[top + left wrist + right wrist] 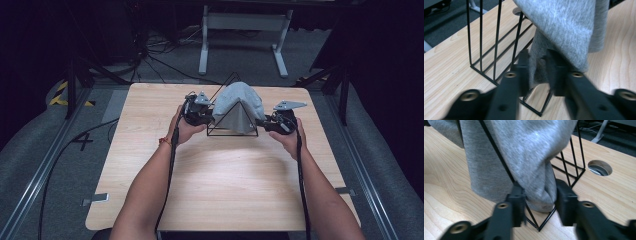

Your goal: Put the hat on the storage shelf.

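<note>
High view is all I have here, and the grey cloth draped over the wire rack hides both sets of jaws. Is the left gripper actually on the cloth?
Observer: Yes. The left gripper has a hanging fold of the grey cloth pinched between its jaws.
Operator: And the right one?
Observer: The right gripper has the cloth's lower hem between its jaws, touching both. A slanted wire of the black wire rack runs down close beside them.
Operator: Anything on the table behind the rack?
Observer: A round hole in the wooden table, just past the rack's far end.
</note>
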{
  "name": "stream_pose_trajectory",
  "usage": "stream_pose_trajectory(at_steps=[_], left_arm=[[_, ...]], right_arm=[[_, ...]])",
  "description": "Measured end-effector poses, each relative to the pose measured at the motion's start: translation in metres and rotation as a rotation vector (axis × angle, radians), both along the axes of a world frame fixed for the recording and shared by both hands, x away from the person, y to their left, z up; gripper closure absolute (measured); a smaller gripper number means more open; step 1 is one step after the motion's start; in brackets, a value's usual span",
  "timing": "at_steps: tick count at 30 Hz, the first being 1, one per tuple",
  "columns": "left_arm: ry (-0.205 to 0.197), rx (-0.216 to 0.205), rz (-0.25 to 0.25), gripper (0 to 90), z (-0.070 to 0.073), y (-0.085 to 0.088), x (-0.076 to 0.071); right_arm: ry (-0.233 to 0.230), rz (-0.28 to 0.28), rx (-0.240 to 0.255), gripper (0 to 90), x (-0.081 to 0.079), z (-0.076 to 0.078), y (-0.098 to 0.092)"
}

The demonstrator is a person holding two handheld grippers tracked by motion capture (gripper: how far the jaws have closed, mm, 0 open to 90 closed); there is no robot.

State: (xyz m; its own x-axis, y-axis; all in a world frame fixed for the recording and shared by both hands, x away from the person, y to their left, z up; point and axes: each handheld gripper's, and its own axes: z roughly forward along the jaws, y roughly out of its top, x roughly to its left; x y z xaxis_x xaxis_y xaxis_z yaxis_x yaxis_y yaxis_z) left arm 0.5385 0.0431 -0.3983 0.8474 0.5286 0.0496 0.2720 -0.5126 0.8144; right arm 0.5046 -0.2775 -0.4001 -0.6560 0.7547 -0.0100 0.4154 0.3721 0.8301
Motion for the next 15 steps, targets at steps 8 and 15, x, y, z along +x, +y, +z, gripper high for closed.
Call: stream_pose_trajectory(at_steps=[8,15], left_arm=[[-0.005,0.086,0.015,90.0,-0.006,0.003,-0.001],[0.018,-0.022,0.009,90.0,-0.017,0.016,-0.002]], right_arm=[[-0.026,0.025,-0.032,83.3,-0.002,0.002,0.007],[-0.015,0.007,-0.043,82.1,0.001,-0.003,0.012]])
